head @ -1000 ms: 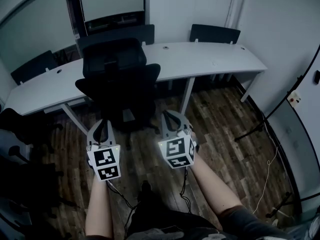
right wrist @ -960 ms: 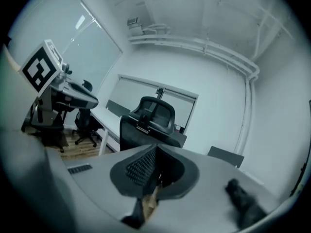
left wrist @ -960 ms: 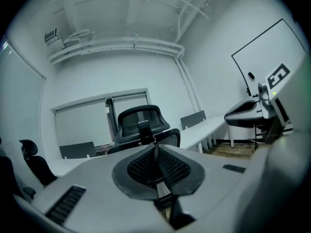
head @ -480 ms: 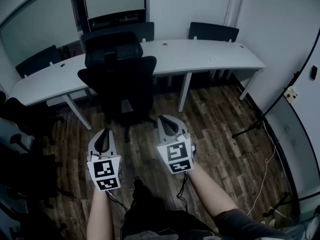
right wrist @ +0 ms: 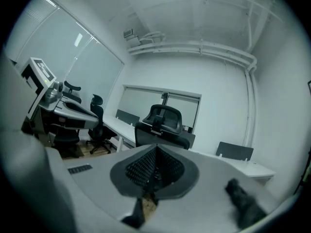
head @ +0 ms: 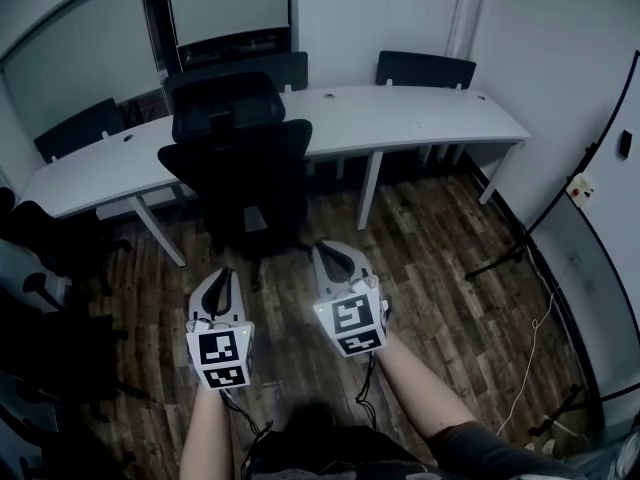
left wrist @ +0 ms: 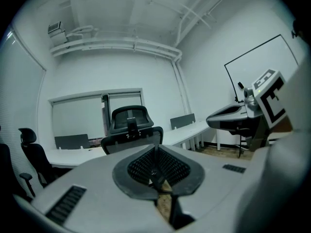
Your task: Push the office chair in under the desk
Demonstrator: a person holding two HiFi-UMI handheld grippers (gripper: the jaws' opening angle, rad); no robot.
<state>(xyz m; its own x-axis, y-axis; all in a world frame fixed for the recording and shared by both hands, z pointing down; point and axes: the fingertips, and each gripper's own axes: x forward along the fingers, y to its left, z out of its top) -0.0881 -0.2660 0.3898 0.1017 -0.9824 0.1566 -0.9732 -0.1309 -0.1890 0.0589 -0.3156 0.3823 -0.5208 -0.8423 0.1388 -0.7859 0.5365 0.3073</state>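
Toward the far left, the black office chair (head: pixel 240 158) stands at the near edge of the long white desk (head: pixel 410 118), while nearer, over the wooden floor (head: pixel 430 238), the left tongs (head: pixel 223 276) and right tongs (head: pixel 328 253) hang clenched and empty, apart from it.

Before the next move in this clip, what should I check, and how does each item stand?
1. Left gripper shut with nothing between its jaws: ok.
2. Right gripper shut with nothing between its jaws: ok.
3. Grippers in contact with the office chair: not ok, both are apart from it.
4. Chair's back turned toward the grippers, chair facing the desk: ok.
5. Chair's seat fully under the desk: cannot tell, its back hides it.
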